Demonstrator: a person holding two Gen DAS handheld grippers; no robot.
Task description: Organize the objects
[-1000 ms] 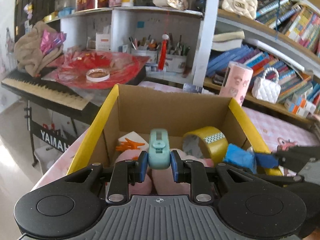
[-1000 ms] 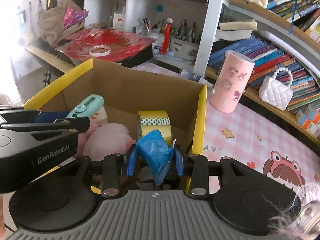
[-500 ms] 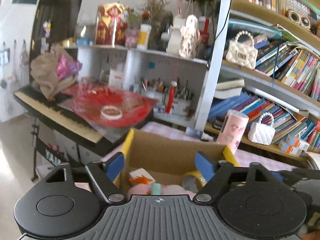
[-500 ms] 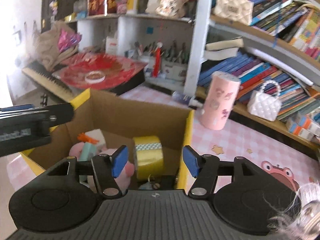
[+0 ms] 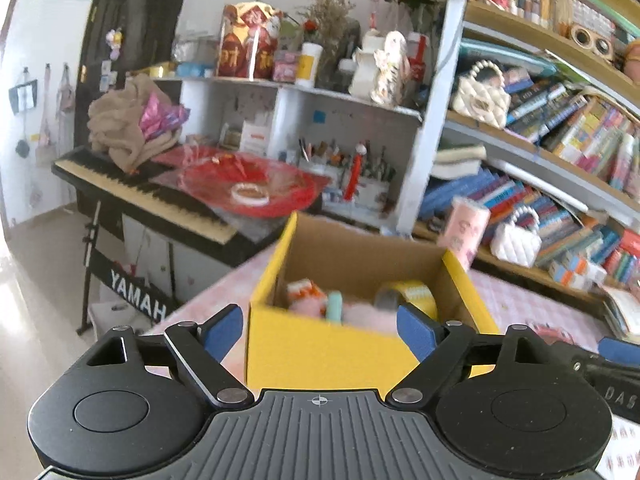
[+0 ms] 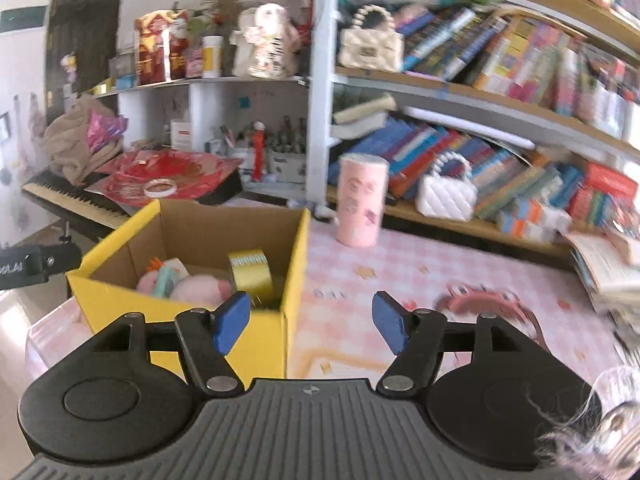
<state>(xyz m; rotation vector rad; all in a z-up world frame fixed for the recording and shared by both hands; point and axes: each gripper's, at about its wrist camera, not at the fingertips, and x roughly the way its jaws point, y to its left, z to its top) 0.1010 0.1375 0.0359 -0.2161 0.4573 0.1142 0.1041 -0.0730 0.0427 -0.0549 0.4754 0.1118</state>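
Left gripper (image 5: 320, 334) spread wide, nothing between the blue pads, jaws have just been opening; it sits in front of the near yellow wall of the cardboard box (image 5: 320, 354). Box stands on the pink checked table (image 6: 400, 264), open top, yellow outside, brown inside. Inside, left to right: small white-and-orange item (image 6: 170, 266) at the back left, mint green clip-like tool (image 6: 164, 280) lying on a pink plush (image 6: 200, 286), yellow tape roll (image 6: 250, 270) upright against the right wall. Right gripper (image 6: 312, 322) also apart with nothing gripped, jaws have just been opening too; its left pad overlaps the box's near right corner, right pad over bare table. Further right, pink cylindrical cup (image 6: 362, 200) upright on the table behind the box, apart from it. White quilted handbag (image 6: 446, 192) on the low shelf by the books. Blurred pink object (image 6: 480, 300) on the table at right, can't tell what.
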